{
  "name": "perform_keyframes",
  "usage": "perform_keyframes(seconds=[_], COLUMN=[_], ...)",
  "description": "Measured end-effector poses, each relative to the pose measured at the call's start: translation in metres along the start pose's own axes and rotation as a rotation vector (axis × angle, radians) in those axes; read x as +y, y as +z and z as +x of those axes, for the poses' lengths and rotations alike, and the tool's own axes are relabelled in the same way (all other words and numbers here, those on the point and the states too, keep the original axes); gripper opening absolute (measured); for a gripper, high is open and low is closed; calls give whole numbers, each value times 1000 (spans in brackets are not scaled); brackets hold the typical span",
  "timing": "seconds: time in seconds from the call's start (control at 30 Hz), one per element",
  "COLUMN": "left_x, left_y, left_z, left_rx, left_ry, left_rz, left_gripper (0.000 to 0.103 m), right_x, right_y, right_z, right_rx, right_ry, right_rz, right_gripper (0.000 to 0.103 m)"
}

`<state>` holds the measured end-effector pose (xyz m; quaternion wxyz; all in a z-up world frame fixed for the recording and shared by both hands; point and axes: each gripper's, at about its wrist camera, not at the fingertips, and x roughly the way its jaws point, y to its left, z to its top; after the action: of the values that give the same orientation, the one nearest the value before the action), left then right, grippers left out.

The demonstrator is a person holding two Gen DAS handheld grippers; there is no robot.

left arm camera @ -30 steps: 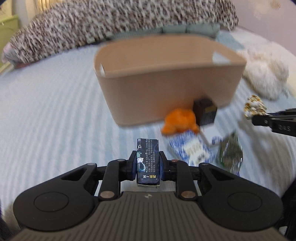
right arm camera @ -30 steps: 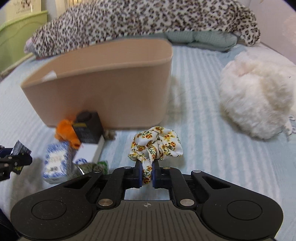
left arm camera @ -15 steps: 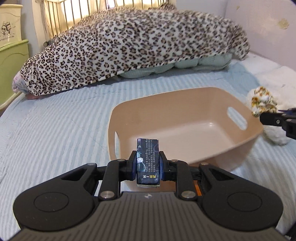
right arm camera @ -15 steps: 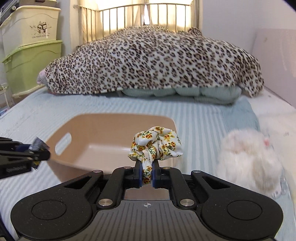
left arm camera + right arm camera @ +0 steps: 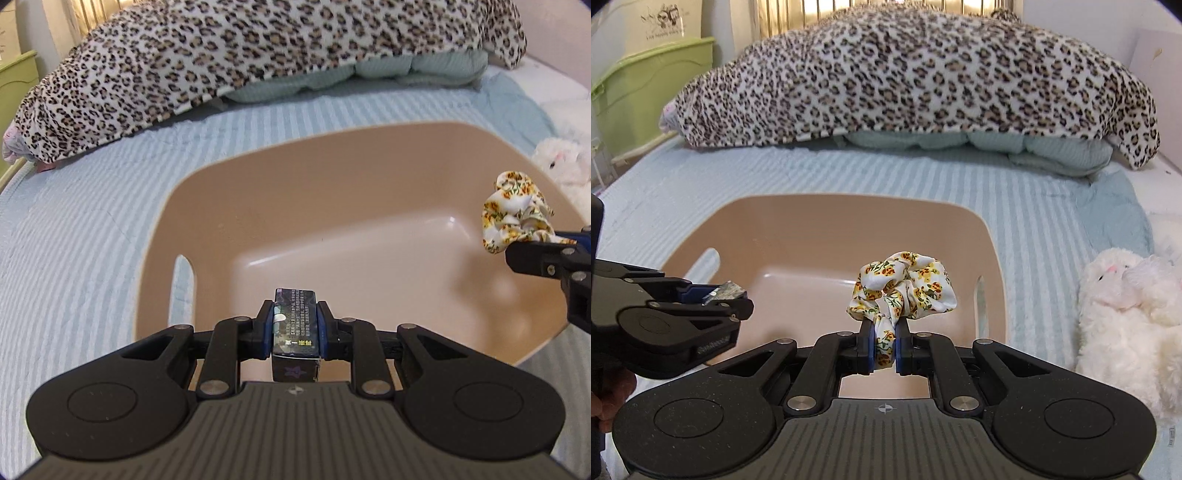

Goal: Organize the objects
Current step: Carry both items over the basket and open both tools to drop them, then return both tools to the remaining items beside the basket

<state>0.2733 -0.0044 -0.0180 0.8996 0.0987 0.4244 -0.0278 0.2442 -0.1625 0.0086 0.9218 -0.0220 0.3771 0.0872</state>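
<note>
A tan plastic basket [image 5: 332, 177] with side handle slots sits on the striped bed; it also shows in the right wrist view [image 5: 849, 221], and nothing lies in it. My left gripper [image 5: 294, 328] is shut on a small dark blue box [image 5: 294, 325] and holds it above the basket's near side. My right gripper [image 5: 885, 345] is shut on a white floral scrunchie [image 5: 905, 288], held above the basket's near right part. The scrunchie shows at the right in the left wrist view [image 5: 513, 218]. The left gripper appears at the left of the right wrist view [image 5: 727, 295].
A leopard-print blanket [image 5: 923, 85] over pale green bedding lies across the far end of the bed. A white plush toy [image 5: 1126, 306] lies right of the basket. Green storage bins [image 5: 650, 81] stand beyond the bed's left edge.
Both grippers rose from the bed beside the basket and moved forward over it, each still holding its object. The loose items in front of the basket have passed out of view.
</note>
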Motion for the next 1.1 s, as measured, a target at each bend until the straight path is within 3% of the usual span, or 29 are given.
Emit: perform_keyframes(seconds=[0.1,0.13,0.27,0.33,0.57,0.6,0.73,1.1], left_x=[2,4,7,9,17,20,23,26], left_y=[-3,-3,-5,-6,-24,-26,-39,-83], left_z=[-2,-6,-29,-41,-80,-85,-104,-101], left_rx=[11,4,-28,-42,-79,-80,-82,-15], left_ry=[-23,-38,-37,-50,-49,-51,-64,-60], left_rz=[-16,-22,-7,-7,-20,-25,-27,-46], left_gripper=[25,28,73,77,82,86,90,90], right_x=[-2,-3,-4,-3,-3,-2,3,10], right_y=[-2,-2,-6,-7,-8,-10,-20,-68], right_z=[5,5,-7,-17,-56,-62,-82,-91], right_rx=[23,26,19,8,-1,-3,4,83], right_ry=[0,-2,-21,-27,-15,-16,-33,-46], right_rz=[13,21,30,23,52,51,40,43], right_gripper=[17,32,46,61,92,95,103,103])
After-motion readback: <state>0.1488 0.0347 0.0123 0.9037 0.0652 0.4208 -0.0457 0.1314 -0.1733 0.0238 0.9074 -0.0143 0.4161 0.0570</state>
